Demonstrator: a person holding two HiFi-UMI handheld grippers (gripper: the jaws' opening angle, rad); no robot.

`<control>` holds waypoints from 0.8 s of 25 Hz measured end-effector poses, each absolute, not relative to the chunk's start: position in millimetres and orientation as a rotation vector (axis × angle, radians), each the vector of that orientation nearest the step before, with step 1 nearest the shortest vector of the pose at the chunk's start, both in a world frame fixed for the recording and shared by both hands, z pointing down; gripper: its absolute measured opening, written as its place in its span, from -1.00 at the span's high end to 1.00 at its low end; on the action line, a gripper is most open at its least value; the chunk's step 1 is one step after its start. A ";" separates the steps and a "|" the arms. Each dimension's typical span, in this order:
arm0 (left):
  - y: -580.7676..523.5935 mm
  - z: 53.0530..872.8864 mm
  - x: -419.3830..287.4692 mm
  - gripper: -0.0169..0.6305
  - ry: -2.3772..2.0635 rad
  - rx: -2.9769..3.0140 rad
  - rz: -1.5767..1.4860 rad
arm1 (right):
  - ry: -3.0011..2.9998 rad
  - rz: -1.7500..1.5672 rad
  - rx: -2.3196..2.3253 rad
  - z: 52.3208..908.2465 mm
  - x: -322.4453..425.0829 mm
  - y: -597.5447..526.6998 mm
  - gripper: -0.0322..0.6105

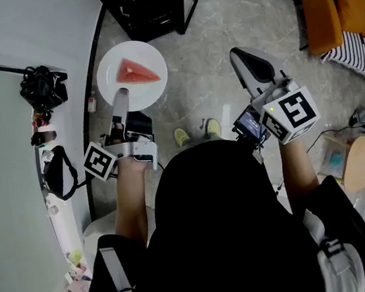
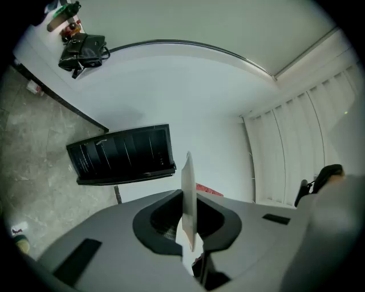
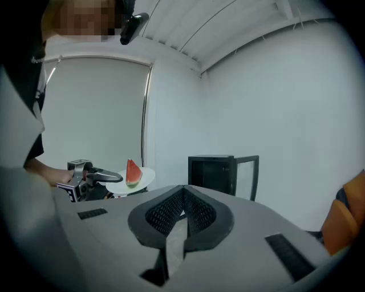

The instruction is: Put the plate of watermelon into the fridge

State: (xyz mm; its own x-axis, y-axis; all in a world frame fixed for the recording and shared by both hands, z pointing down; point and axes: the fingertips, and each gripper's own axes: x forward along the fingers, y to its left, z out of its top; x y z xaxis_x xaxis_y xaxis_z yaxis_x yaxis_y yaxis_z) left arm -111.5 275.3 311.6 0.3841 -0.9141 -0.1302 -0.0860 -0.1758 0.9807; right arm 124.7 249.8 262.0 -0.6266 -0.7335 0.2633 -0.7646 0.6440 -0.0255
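Plate [image 1: 109, 70] of watermelon [image 1: 136, 71] is being carried in the air above the floor, not yet at the fridge [image 1: 148, 4].

1. Left tongs [image 1: 120, 94]: they are clamping the plate by the rim nearest the person. The left gripper view is showing the rim edge-on between the closed jaws [image 2: 188, 194]. The plate is reaching straight out ahead of these tongs and is riding roughly level, with the slice sitting near its middle.

2. Right tongs [image 1: 242, 57]: they are travelling empty with the jaws together, out to the right of the plate and well apart from it. Their view is showing plate [image 3: 146, 179], slice [image 3: 133, 171] and fridge [image 3: 219, 171] all in front.

3. Governing relation: the fridge is lying ahead of the left tongs, beyond the plate's far rim and somewhat over toward the right tongs' side. Its door is standing open on that same side. The plate is round, so no long axis is constraining entry; the left tongs' own line is setting the approach.

4. Judgement: the left arm is the nearer and is already loaded, so the carry is falling to it. The plate should be going in far rim first and level, since tilting risks the slice sliding.
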 end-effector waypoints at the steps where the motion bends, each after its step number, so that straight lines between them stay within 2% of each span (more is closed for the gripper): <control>1: 274.9 308.7 -111.3 0.86 -0.916 1.571 -0.967 | -2.634 0.188 1.223 259.8 124.3 250.0 0.88; 20: 276.6 311.8 -113.9 0.86 -0.929 1.626 -0.948 | -2.766 0.355 1.321 273.2 132.8 240.8 0.88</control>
State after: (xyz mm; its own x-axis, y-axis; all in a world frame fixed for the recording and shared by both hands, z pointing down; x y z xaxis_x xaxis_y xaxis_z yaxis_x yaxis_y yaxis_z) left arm -113.9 276.6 311.8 0.3988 -0.9057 -0.1439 -0.1254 -0.2093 0.9698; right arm 132.8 240.8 273.2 -0.6322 -0.7604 0.1485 -0.7733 0.6073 -0.1821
